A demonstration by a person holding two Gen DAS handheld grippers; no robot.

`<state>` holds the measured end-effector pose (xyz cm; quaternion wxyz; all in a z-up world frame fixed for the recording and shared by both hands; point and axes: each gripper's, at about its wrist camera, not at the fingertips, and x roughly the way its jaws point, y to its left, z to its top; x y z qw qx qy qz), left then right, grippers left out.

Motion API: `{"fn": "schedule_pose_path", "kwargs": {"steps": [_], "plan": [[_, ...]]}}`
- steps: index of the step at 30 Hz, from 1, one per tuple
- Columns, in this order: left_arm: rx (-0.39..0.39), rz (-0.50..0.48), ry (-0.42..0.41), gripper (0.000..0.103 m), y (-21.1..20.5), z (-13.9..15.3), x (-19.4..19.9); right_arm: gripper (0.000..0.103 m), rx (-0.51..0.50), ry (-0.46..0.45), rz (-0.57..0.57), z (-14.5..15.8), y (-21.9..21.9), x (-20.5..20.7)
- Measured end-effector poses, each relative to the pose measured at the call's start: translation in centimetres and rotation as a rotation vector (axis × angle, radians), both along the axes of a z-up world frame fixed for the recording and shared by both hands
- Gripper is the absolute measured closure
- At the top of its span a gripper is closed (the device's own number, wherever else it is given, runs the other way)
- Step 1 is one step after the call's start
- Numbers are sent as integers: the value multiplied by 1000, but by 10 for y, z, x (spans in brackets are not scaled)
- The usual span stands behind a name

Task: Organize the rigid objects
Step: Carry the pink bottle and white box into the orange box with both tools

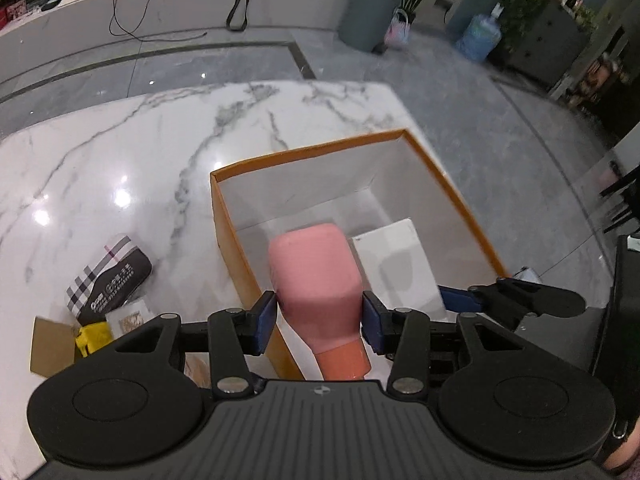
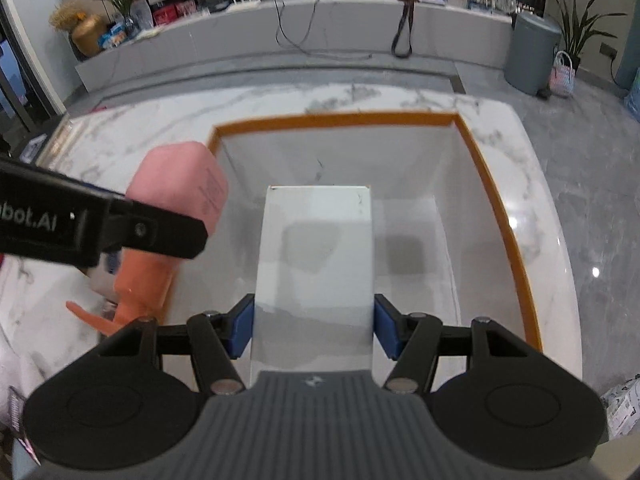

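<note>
My left gripper point(image 1: 320, 322) is shut on a pink bottle point(image 1: 316, 272) with an orange cap end, held over the near left corner of the orange-rimmed white box point(image 1: 312, 148). My right gripper point(image 2: 314, 326) is shut on a flat white box point(image 2: 316, 248), which hangs above the inside of the orange-rimmed box point(image 2: 336, 118). In the right wrist view the pink bottle point(image 2: 180, 188) and the left gripper's black finger point(image 2: 160, 232) show at the left, just outside the box's left wall. The white box point(image 1: 396, 264) and the right gripper's finger point(image 1: 520, 298) appear at the right of the left wrist view.
On the marble table point(image 1: 120, 152), left of the box, lie a plaid-and-black pouch point(image 1: 108, 276), a yellow item point(image 1: 92, 338), a small card and a brown cardboard piece point(image 1: 52, 346). Beyond the table's far edge is grey floor, with a grey bin point(image 2: 532, 52).
</note>
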<state>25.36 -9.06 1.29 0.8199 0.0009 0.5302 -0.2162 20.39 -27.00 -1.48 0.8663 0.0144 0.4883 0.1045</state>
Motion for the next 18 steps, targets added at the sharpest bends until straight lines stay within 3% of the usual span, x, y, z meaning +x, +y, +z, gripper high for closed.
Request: {"fn": "schedule_pose_path", "kwargs": {"steps": [11, 18], "plan": [[187, -125, -55, 52, -30, -22, 21, 42, 13, 72, 32, -35, 2, 32], [278, -166, -89, 52, -46, -38, 22, 43, 17, 106, 31, -40, 5, 44]]}}
